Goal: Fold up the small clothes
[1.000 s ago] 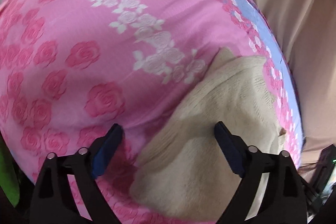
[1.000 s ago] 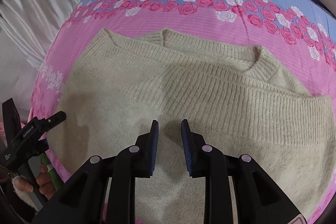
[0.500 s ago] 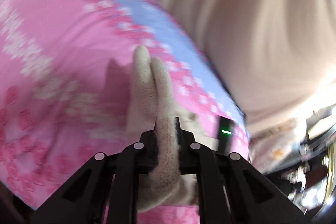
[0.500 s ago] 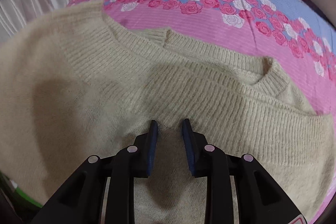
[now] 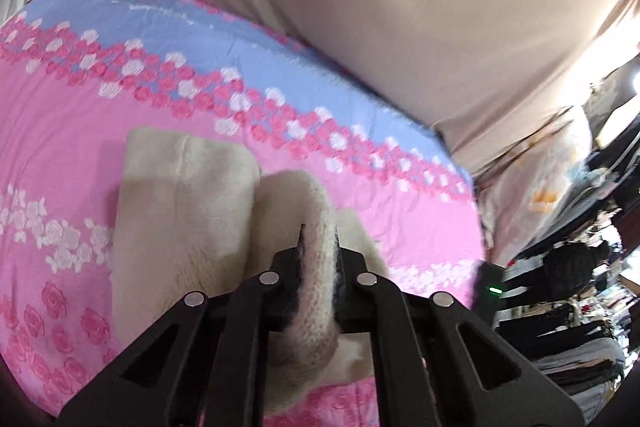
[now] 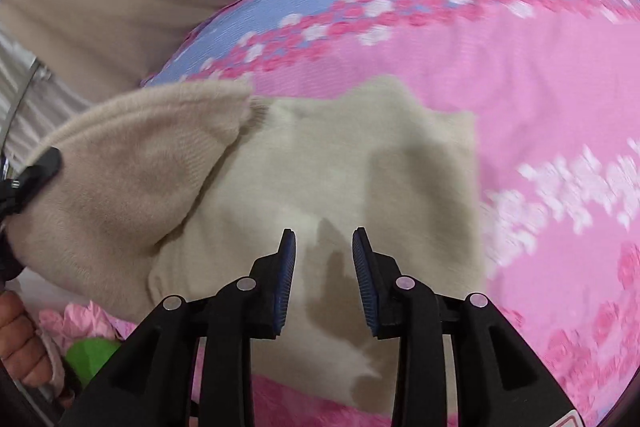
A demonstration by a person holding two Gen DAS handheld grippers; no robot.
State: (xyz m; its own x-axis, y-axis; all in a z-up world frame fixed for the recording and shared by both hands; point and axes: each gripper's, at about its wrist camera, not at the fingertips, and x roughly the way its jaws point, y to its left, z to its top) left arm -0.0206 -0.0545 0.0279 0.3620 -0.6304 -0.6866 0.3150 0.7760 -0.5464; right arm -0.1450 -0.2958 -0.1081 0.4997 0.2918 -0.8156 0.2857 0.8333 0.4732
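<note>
- The cream knit sweater [image 6: 360,163] lies on the pink rose-print bedspread [image 6: 560,99], its main body flat, one side raised and carried over toward the middle.
- The left tongs [image 5: 318,259] are clamped on a thick roll of that raised edge; in the right view the lifted flap [image 6: 132,163] hangs from them at the left side.
- Risk: the knit looks soft and bulky, so the pinched roll could creep out between the pads mid-swing and the flap would fall short, leaving a crooked fold.
- Risk: pulling the flap across could drag the whole sweater along the smooth bedspread, since nothing pins it down.
- The right tongs [image 6: 324,267] hover over the sweater's near part with a gap between their pads, gripping nothing; whether they touch the fabric I cannot tell. If they stay off the cloth, the body is free to slide or bunch.
- Risk: the flap could land with a bump beneath it, because the lifted part is folded on itself.
- The sweater sits close to the bed's near edge, so a hard tug might draw it off.
</note>
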